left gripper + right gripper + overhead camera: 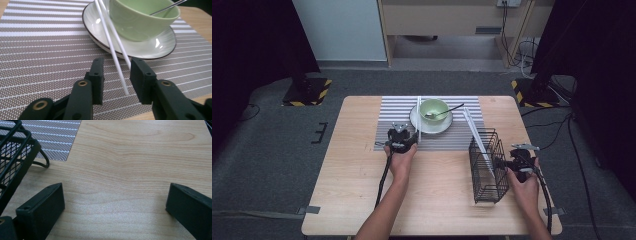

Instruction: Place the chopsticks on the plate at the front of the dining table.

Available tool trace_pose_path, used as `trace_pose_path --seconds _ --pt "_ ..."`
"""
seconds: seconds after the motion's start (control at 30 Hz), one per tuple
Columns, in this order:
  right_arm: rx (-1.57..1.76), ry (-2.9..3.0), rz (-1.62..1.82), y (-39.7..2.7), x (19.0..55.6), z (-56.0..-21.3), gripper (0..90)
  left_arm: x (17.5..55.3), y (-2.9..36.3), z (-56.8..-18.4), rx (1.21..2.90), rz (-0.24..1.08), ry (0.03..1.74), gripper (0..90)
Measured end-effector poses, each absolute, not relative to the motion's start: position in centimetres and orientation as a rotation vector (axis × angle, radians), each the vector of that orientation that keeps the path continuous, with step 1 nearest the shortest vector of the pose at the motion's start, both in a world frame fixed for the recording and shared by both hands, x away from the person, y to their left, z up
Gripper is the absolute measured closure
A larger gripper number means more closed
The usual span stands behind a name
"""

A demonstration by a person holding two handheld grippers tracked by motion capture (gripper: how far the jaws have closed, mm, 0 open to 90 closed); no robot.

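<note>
Left tongs (pixel 116 77) apart, straddling white chopsticks (pixel 111 47) that lean on saucer (pixel 140 51) at 12 o'clock. Green bowl (pixel 140 20) with spoon (pixel 446 112) behind. Right tongs (pixel 112 207) wide apart over bench (pixel 130 157), wire basket (pixel 12 152) at 9 o'clock.

A bowl (pixel 434 108) sits on a plate (pixel 416 121) at the mat's (pixel 387 130) far middle, chopsticks (pixel 419 120) left, wire basket (pixel 486 165) near right.

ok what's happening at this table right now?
A person works two tongs at a table. The left tongs are at a pair of white chopsticks that lean on the saucer under a green bowl; the jaws stand apart around the sticks, not pinching them. The right tongs are open over bare wood beside a black wire basket holding more white chopsticks.
</note>
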State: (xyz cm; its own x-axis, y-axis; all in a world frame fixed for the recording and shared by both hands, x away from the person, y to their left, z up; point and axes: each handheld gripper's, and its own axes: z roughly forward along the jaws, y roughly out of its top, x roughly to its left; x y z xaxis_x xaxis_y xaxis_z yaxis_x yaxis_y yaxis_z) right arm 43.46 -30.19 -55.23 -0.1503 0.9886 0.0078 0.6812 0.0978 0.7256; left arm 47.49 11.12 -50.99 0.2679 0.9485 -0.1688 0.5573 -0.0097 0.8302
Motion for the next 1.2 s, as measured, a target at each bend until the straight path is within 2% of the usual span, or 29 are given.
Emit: trace_pose_path --seconds 0.53,1.0,1.2 --pt "1.63 1.889 0.82 -30.2 43.5 -55.2 2.0 46.5 10.4 -50.4 1.693 0.589 1.348 57.1" --pt "1.63 1.889 0.819 -30.2 43.5 -55.2 2.0 46.1 10.5 -51.2 1.701 0.573 1.318 43.3" --pt "1.63 1.89 0.82 -30.2 43.5 -55.2 1.9 46.2 10.1 -51.6 1.724 0.571 1.31 41.3"
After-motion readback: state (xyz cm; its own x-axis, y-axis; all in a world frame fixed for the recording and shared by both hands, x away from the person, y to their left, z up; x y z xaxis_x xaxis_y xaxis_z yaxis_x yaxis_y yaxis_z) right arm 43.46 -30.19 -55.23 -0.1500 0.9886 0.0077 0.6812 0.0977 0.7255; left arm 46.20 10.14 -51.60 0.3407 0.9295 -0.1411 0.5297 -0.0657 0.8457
